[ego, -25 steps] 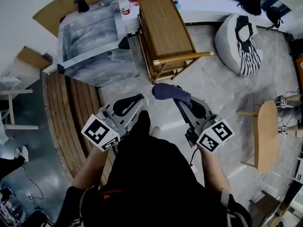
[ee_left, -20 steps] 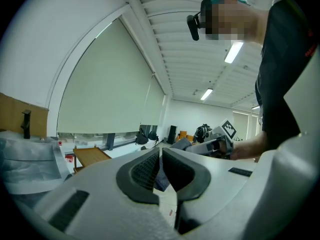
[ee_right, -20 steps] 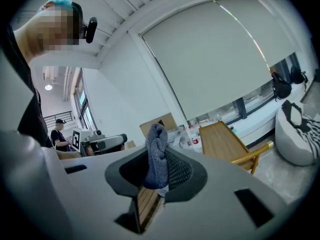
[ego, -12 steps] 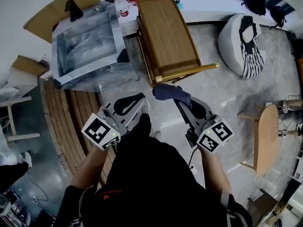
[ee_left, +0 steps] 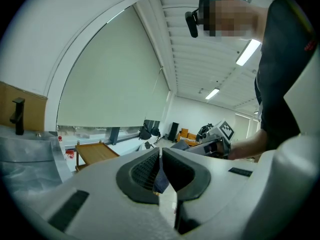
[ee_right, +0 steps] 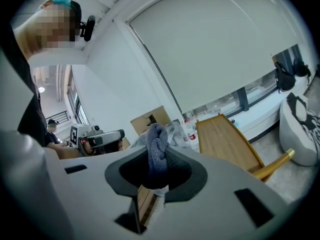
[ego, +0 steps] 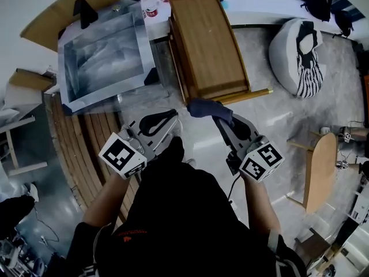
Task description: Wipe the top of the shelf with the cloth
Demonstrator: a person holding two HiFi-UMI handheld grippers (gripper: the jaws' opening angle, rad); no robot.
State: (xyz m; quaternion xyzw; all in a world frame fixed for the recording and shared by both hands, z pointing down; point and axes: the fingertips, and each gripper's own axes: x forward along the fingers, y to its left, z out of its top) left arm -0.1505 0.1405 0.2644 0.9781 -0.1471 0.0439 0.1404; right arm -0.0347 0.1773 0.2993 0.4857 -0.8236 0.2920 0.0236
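The wooden shelf (ego: 209,39) stands ahead of me, its flat top bare, and it also shows in the right gripper view (ee_right: 225,139). A dark blue cloth (ego: 206,108) hangs bunched from my right gripper (ego: 221,120), which is shut on it just short of the shelf's near edge. In the right gripper view the cloth (ee_right: 157,151) sticks up between the jaws of the right gripper (ee_right: 156,170). My left gripper (ego: 166,116) is held beside it, left of the shelf; in its own view the left gripper (ee_left: 161,156) has its jaws together with nothing held.
A steel sink unit (ego: 101,53) stands left of the shelf, with a red-capped bottle (ego: 149,4) behind it. A beanbag (ego: 297,53) lies at the right, a wooden chair (ego: 320,166) farther right. Wooden slats (ego: 86,137) cover the floor at my left.
Both grippers have come closer to the shelf; the cloth now sits right at its near edge. Neither gripper has changed its hold.
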